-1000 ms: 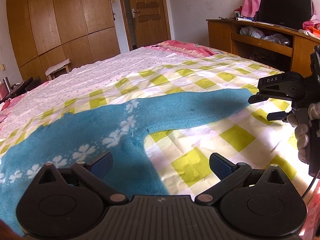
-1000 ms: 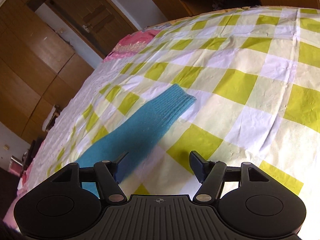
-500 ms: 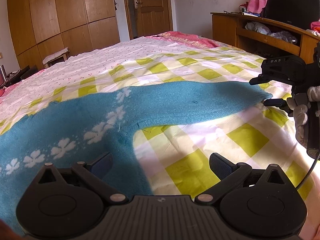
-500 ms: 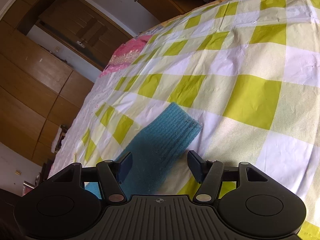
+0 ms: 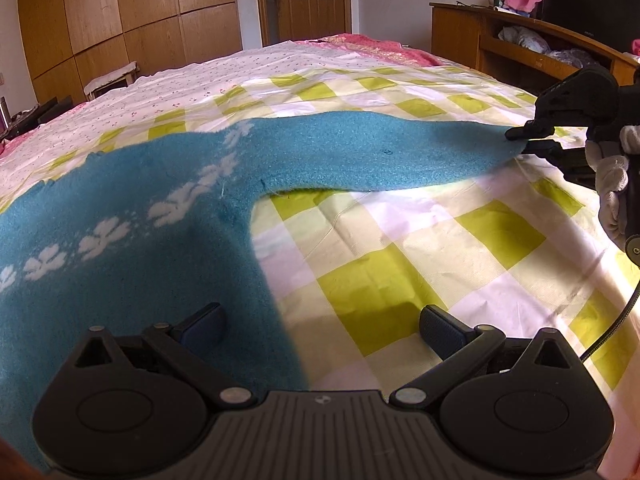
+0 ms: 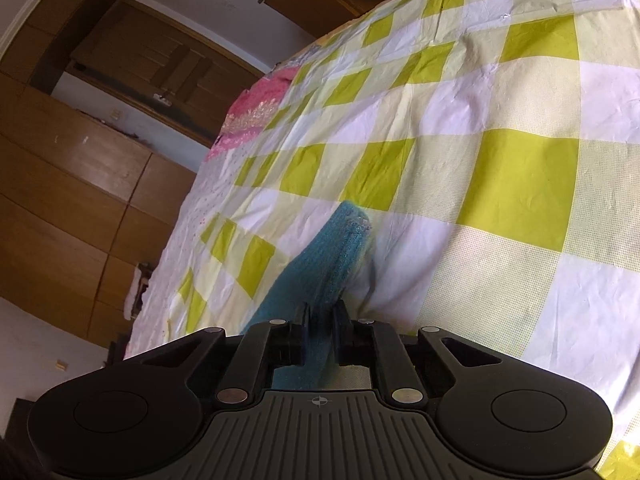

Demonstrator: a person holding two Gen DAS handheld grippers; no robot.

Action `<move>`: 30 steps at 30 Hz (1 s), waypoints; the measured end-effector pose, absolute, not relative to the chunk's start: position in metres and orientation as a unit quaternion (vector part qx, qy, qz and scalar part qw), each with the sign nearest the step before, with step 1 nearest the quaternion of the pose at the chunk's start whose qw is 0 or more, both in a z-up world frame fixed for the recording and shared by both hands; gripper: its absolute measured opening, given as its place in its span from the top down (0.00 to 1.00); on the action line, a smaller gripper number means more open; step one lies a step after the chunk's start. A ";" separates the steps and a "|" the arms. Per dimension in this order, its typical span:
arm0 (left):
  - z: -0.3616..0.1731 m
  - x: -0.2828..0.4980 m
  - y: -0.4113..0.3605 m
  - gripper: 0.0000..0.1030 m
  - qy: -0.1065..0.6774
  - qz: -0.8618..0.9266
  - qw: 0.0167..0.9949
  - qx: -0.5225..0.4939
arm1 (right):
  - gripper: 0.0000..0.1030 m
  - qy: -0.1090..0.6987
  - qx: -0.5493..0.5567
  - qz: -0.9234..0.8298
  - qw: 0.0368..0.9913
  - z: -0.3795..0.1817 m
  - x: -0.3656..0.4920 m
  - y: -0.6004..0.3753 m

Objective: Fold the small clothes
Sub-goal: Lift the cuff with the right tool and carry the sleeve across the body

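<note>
A teal knit sweater (image 5: pixel 132 240) with white flower marks lies flat on the checked bedspread (image 5: pixel 420 264). Its long sleeve (image 5: pixel 372 152) stretches to the right. My left gripper (image 5: pixel 320 324) is open, low over the sweater's side edge below the armpit, its left finger over the knit. My right gripper (image 6: pixel 320 316) is shut on the sleeve cuff (image 6: pixel 340 248); in the left wrist view it (image 5: pixel 524 140) pinches the sleeve's end at the right.
A wooden desk (image 5: pixel 520 52) with clutter stands right of the bed. Wardrobes (image 5: pixel 120 20) and a door (image 5: pixel 304 0) are at the back. A pink blanket (image 5: pixel 372 46) lies at the bed's far end.
My right gripper moved forward onto the sleeve cuff and shut on it. My left gripper dropped lower toward the sweater's edge and stayed open.
</note>
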State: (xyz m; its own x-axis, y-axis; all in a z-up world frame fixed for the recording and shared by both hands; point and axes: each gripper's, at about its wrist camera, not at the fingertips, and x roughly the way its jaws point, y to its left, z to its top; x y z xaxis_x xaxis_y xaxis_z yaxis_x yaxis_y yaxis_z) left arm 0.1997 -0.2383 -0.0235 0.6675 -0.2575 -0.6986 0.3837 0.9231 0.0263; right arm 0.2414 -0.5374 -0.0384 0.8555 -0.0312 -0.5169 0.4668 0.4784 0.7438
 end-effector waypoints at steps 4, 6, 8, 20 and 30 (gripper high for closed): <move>-0.026 0.197 -0.235 0.00 0.367 -0.174 0.911 0.074 | 0.85 0.231 0.477 -0.149 0.835 -0.039 0.247 -0.535; -0.027 0.194 -0.234 0.00 0.362 -0.174 0.913 0.073 | 0.85 0.236 0.477 -0.150 0.834 -0.041 0.250 -0.535; -0.029 0.189 -0.233 0.00 0.356 -0.174 0.915 0.074 | 0.85 0.235 0.472 -0.150 0.836 -0.041 0.253 -0.535; 0.005 0.176 -0.194 0.00 0.351 -0.182 0.917 0.057 | 0.90 0.206 0.430 -0.069 0.876 0.003 0.256 -0.500; 0.039 0.147 -0.066 0.00 0.318 -0.135 0.938 0.011 | 0.91 0.223 0.345 0.054 0.910 0.062 0.275 -0.358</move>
State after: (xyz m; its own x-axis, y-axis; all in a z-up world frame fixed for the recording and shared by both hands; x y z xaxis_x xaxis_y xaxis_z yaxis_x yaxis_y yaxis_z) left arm 0.1466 -0.0664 0.0394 0.7618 -0.2456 -0.5994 0.2595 0.9635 -0.0650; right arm 0.2748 -0.3579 0.0621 0.8948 0.2513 -0.3691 0.0566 0.7561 0.6520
